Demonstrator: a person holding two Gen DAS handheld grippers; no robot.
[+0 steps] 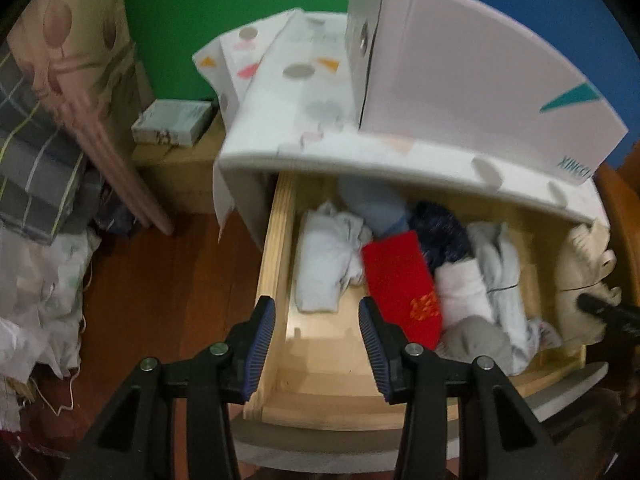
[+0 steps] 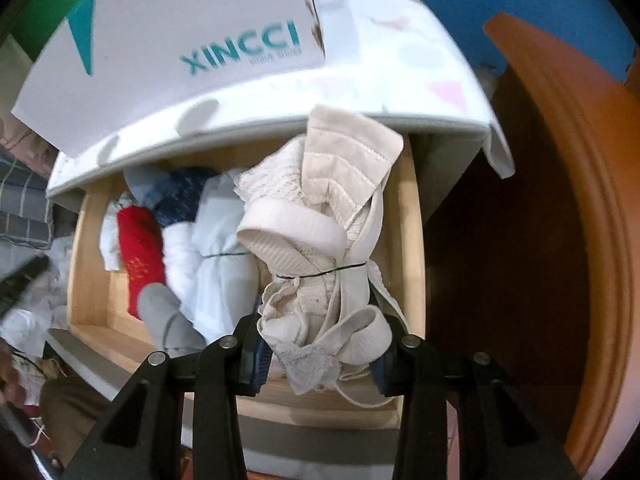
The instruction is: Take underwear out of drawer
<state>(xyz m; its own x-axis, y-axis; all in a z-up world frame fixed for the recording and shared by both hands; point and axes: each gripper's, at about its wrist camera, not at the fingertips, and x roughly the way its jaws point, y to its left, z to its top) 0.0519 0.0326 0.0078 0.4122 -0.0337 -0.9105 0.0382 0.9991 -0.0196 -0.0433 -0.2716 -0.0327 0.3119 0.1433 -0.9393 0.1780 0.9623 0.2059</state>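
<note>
My left wrist camera looks steeply down from above the open drawer (image 1: pixel 276 264), off its left front corner. My right one sits closer, over its right half. Both share its contents.

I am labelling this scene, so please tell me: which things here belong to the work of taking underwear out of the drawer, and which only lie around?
Belonging to the job:
- open wooden drawer
- cream underwear bundle, gripped by the right gripper
- left gripper, open above the drawer

Just lying about:
- white XINCCI box
- red sock
- plaid fabric
</note>
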